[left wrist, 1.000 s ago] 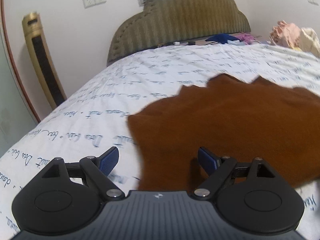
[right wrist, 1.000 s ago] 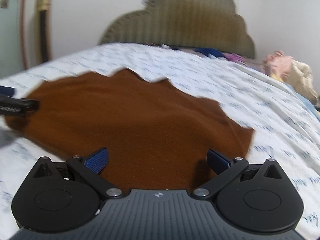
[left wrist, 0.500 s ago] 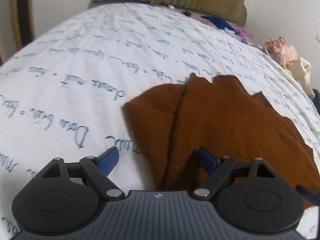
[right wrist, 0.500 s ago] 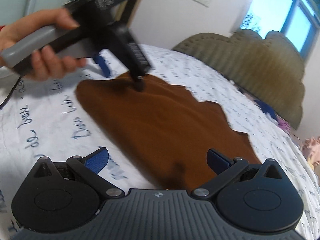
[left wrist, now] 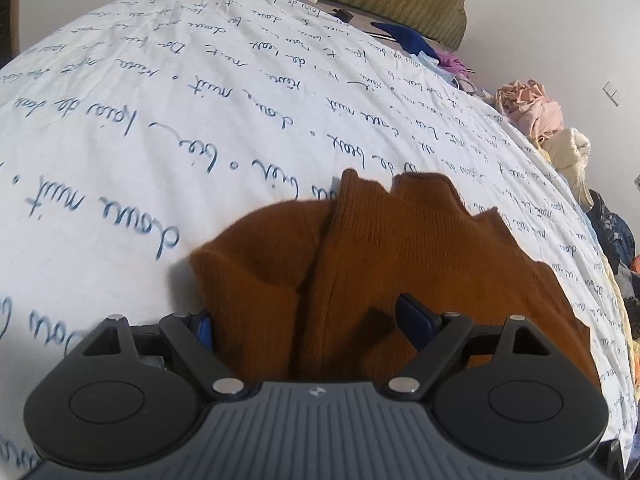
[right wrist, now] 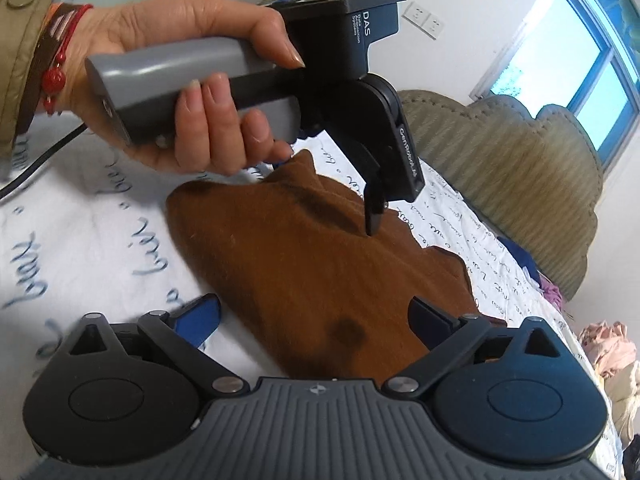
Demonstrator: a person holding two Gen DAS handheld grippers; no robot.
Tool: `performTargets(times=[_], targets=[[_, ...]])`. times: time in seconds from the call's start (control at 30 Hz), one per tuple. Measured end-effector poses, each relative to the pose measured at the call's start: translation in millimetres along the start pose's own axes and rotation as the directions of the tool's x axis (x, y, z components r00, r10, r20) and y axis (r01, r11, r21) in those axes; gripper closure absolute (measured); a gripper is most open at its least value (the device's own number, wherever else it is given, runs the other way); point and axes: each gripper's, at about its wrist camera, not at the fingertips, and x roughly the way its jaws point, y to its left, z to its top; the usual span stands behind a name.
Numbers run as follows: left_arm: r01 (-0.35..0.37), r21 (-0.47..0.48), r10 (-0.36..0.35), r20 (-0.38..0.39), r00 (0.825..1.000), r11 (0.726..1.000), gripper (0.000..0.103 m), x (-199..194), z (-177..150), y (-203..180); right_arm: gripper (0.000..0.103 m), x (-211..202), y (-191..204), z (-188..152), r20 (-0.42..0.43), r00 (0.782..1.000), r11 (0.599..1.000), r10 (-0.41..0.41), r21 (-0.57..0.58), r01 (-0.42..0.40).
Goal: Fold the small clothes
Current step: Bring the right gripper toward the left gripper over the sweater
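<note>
White bedding (left wrist: 168,128) printed with blue handwriting covers the bed, a padded headboard (right wrist: 500,148) at the far end and a heap of pale clothes (left wrist: 532,108) off to one side. On it lies the brown knitted garment (left wrist: 400,264), spread flat, its near corner doubled over in a ridge. My left claw (left wrist: 304,320) hangs wide open astride that ridge, gripping nothing. My right claw (right wrist: 316,316) is also open over the opposite edge; its jaws have just been closing a little, with cloth under them but not pinched. To do this fold well, I'd take both corners of one edge at the same depth, lift just clear of the bedding, and carry them across together so the edges meet. Plenty of bare bedding lies beyond the garment; the scalloped far edge is my line.
</note>
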Motion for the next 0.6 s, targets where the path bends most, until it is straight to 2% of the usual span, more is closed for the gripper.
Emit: performTargets(times=[0.17, 0.3, 0.43, 0.6], targets=[[-0.037, 0.054, 0.036, 0.012, 0.999, 0.998, 0.016, 10.8, 7.9, -9.7, 0.007, 9.4, 7.3, 4.3, 0.017, 0.996, 0.996, -0.088, -0.003, 0.088], [-0.044, 0.055, 0.044, 0.010, 0.999, 0.998, 0.016, 19.4, 16.0, -11.1, 0.013, 12.1, 12.1, 6.7, 0.038, 0.995, 0.995, -0.096, -0.028, 0.097], [-0.048, 0.052, 0.049, -0.004, 0.999, 0.997, 0.016, 25.4, 25.2, -12.2, 0.026, 14.3, 19.2, 9.1, 0.048, 0.996, 0.995, -0.080, -0.049, 0.082], [-0.111, 0.140, 0.113, -0.008, 0.994, 0.984, 0.017, 31.9, 26.0, -25.4, 0.046, 19.7, 22.4, 13.3, 0.042, 0.998, 0.998, -0.046, -0.049, 0.048]])
